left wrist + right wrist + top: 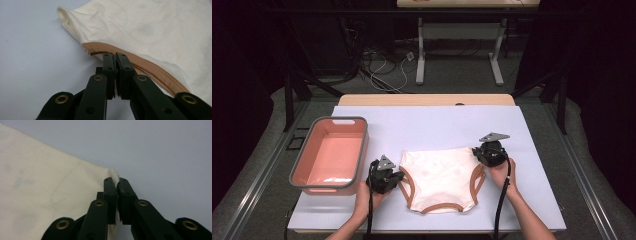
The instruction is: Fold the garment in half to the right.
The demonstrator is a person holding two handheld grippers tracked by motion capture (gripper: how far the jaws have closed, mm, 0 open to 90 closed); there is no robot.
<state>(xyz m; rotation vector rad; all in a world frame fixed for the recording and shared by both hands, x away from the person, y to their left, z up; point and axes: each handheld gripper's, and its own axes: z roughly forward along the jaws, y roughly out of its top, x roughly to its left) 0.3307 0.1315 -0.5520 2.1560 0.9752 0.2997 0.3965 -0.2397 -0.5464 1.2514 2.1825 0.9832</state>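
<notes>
Lying flat on table (532, 150), cream garment (439, 175) with tan trim, right of pink bin (357, 160). Left hand-held gripper (115, 55) closed at tan-trimmed leg edge, apparently pinching it, contact partly hidden. Right hand-held gripper (115, 180) clamped on cream corner at garment's opposite side.

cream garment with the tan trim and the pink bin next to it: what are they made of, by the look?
Cream underwear-shaped garment with tan edging: looks like soft knit fabric, matte; it creases and shows stitched seams along the tan binding. The fibre cannot be told. Pink rectangular bin with grey rim: probably moulded plastic, smooth with a slight sheen, rounded corners and cut-out handle slots; the grey rim could be a softer material.
</notes>
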